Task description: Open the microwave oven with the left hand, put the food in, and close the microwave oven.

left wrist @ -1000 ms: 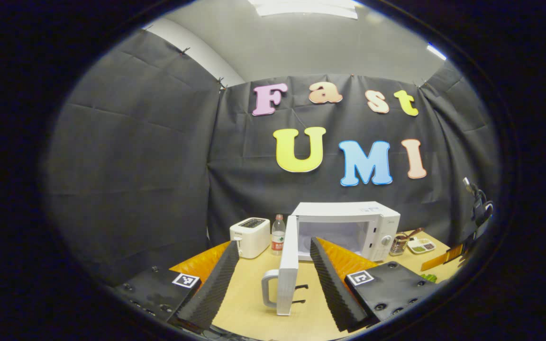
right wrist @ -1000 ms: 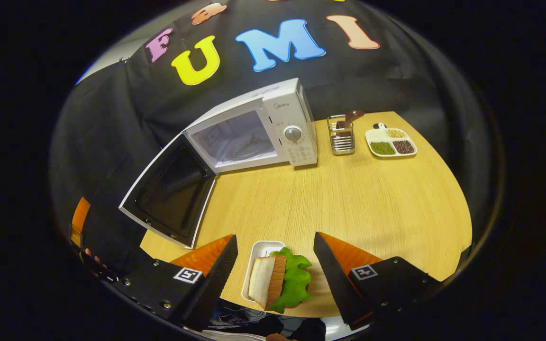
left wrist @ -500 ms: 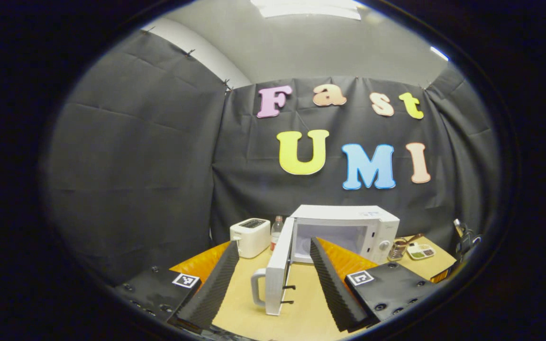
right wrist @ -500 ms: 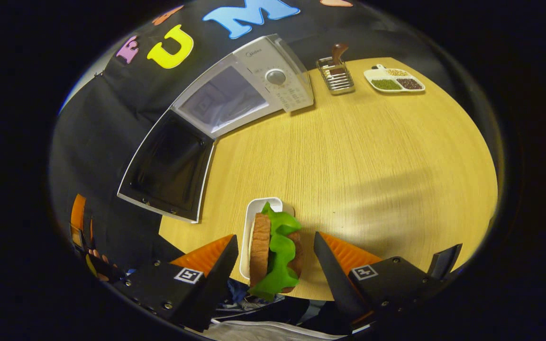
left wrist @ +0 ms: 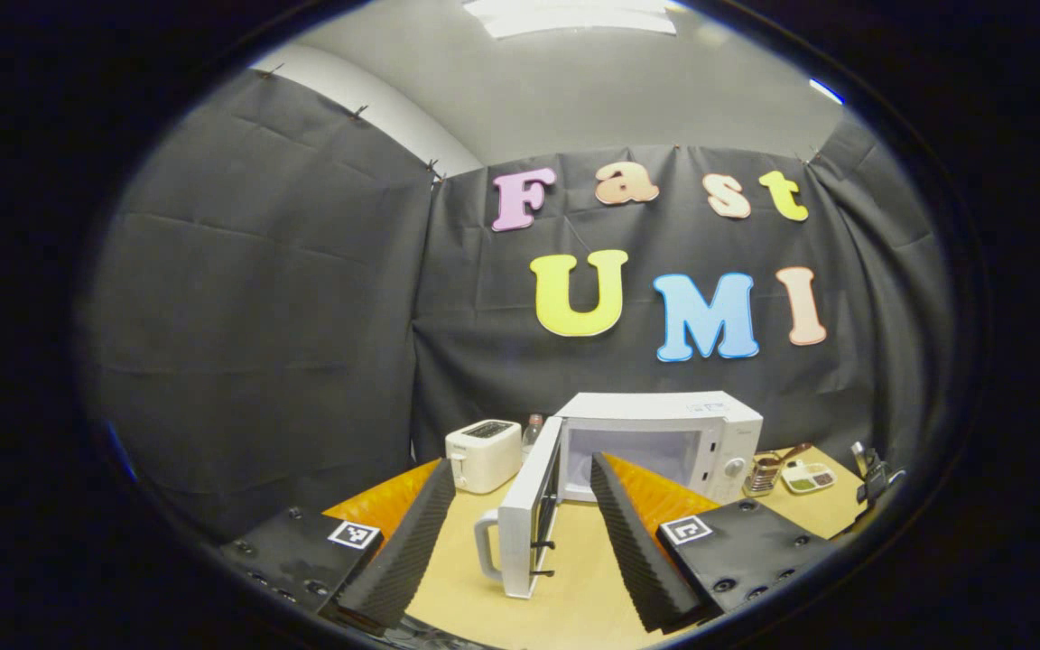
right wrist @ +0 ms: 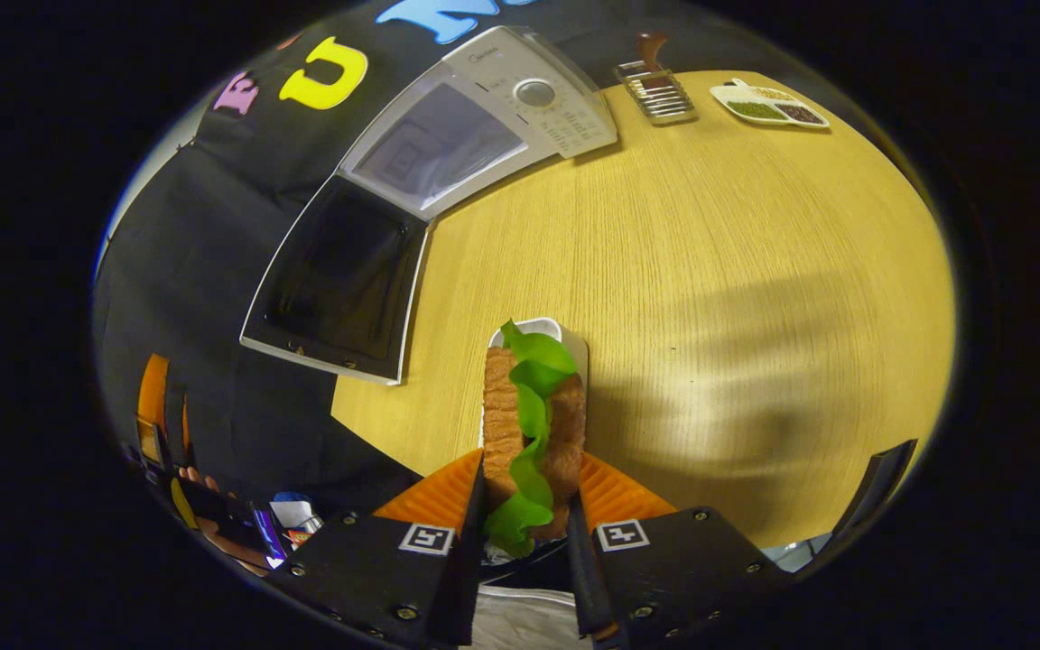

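In the left gripper view the white microwave (left wrist: 664,433) stands at the back of the table, its door (left wrist: 524,528) swung wide open with the handle (left wrist: 484,546) toward me. My left gripper (left wrist: 520,542) is open, and the door's edge shows between its fingers, farther off. In the right gripper view a sandwich (right wrist: 533,424) with green lettuce stands on edge over a small white tray (right wrist: 574,338) near the table's front edge. My right gripper (right wrist: 524,515) is shut on the sandwich, a finger pressing on each side. The open microwave (right wrist: 484,126) and its door (right wrist: 339,280) lie beyond, to the left.
A white toaster (left wrist: 484,454) and a bottle (left wrist: 533,424) stand left of the microwave. Right of it are a wire utensil rack (right wrist: 655,86) and a divided dish (right wrist: 768,104) of beans. The wooden table (right wrist: 710,271) spreads wide between the sandwich and the microwave.
My right gripper has moved down over the sandwich and shut on it. The left gripper view has drifted slightly, so the door now shows more of its inner side.
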